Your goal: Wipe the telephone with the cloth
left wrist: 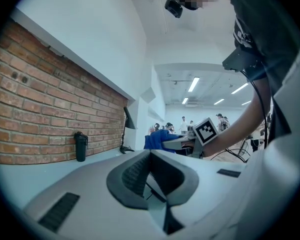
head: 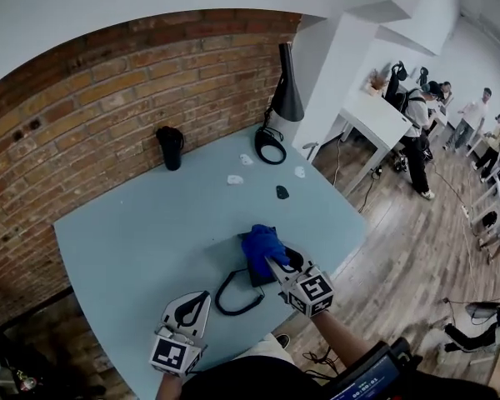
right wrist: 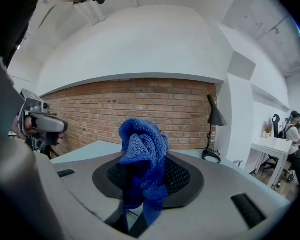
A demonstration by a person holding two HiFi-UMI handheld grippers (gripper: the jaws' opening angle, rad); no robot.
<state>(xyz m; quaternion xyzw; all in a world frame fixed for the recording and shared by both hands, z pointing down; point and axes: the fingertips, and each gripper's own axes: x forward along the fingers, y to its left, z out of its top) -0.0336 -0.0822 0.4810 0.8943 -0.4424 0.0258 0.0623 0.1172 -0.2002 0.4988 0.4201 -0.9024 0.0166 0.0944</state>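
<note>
The black telephone (head: 256, 275) lies near the front edge of the light blue table (head: 142, 232), its cord (head: 236, 297) looping to the left. A bunched blue cloth (head: 262, 243) rests on top of the phone and hides most of it. My right gripper (head: 275, 259) is shut on that cloth (right wrist: 142, 156), which sticks up between the jaws. My left gripper (head: 202, 298) hovers left of the cord, shut with nothing in it (left wrist: 151, 156). From the left gripper view the cloth (left wrist: 157, 139) shows ahead.
A black tumbler (head: 170, 147) stands by the brick wall. A black desk lamp (head: 285, 97) stands at the table's far right corner. Small white scraps (head: 235, 179) and a dark object (head: 282, 192) lie mid-table. People stand in the room at the right (head: 418, 136).
</note>
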